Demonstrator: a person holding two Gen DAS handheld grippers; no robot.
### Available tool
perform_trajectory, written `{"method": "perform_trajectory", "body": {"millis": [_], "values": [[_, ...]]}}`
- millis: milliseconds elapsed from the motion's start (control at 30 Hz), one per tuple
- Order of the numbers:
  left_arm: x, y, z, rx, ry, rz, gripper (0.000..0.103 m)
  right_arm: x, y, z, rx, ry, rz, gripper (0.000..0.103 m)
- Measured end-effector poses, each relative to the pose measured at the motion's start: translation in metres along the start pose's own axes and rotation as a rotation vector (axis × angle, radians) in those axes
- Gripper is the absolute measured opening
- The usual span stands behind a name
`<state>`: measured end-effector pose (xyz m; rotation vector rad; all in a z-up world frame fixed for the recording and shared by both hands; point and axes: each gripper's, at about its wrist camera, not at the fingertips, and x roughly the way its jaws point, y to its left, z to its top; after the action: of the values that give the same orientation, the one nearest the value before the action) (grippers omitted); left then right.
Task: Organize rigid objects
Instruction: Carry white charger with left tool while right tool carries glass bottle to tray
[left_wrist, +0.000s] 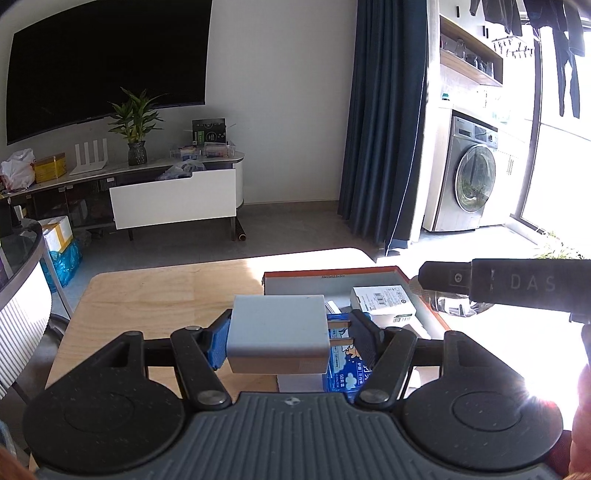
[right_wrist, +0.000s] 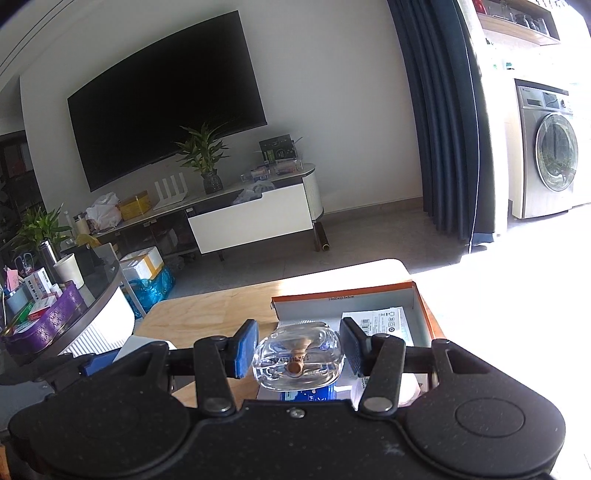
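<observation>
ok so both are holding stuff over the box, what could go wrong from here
1. The left hand-held gripper clamps the white charger against its prongs, so it may twist loose.
2. The right hand-held gripper pinches a smooth glass bottle, which could slip and break.
3. The box already holds items, so space is tight.

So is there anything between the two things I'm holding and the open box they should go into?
Nothing visible blocks the way. The left gripper holds the white charger and the right gripper holds the glass bottle, both at the near edge of the open box. It already holds a white carton and a blue pack.
</observation>
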<state>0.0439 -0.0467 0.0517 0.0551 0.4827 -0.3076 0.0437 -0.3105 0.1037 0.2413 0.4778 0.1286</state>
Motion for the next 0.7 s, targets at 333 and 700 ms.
{"method": "perform_trajectory", "body": {"millis": [333,700], "values": [[0.009,-0.013,0.001,0.024,0.013,-0.039,0.066,-0.003,-0.017,0.004,0.012,-0.002,-0.025,0.06],[0.023,-0.022,0.002,0.036,0.036,-0.077,0.066,0.002,-0.03,0.01,0.034,0.012,-0.04,0.06]]}}
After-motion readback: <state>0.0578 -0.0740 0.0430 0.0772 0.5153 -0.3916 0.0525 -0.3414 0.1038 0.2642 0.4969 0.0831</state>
